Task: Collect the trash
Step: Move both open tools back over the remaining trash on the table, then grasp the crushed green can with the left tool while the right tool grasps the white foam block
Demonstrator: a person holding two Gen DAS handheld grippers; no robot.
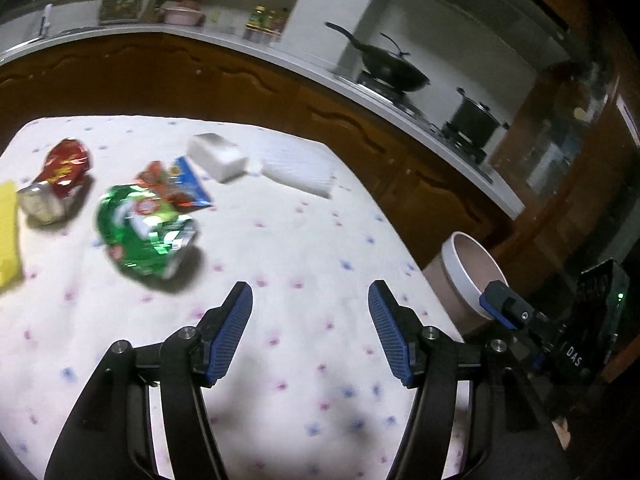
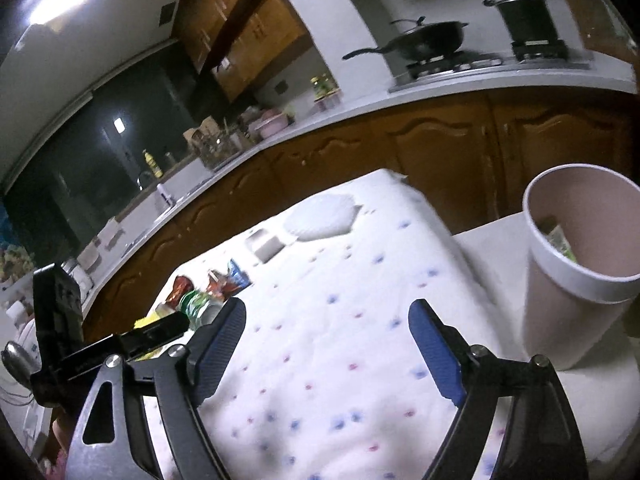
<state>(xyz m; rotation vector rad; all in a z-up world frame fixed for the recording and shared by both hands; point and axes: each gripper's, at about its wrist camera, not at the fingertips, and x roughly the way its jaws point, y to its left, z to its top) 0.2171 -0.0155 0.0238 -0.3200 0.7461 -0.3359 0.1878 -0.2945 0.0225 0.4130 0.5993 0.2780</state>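
Observation:
In the left wrist view, a crumpled green wrapper (image 1: 146,232) lies on the flowered tablecloth (image 1: 304,264), ahead and left of my left gripper (image 1: 310,300), which is open and empty. Behind it lie a red wrapper (image 1: 64,172) and a red-and-blue packet (image 1: 180,180). A pink bin with a white rim (image 1: 464,276) stands off the table's right edge. In the right wrist view, my right gripper (image 2: 328,320) is open and empty over the cloth. The bin (image 2: 576,264) stands to its right with a green wrapper (image 2: 560,240) inside. The trash pile (image 2: 204,296) lies far left.
A yellow item (image 1: 8,236) lies at the left edge of the table. A white box (image 1: 218,156) and a white ribbed tray (image 1: 300,168) sit at the far side. Behind runs a kitchen counter (image 1: 280,56) with a wok (image 1: 392,68) and a pot (image 1: 474,120).

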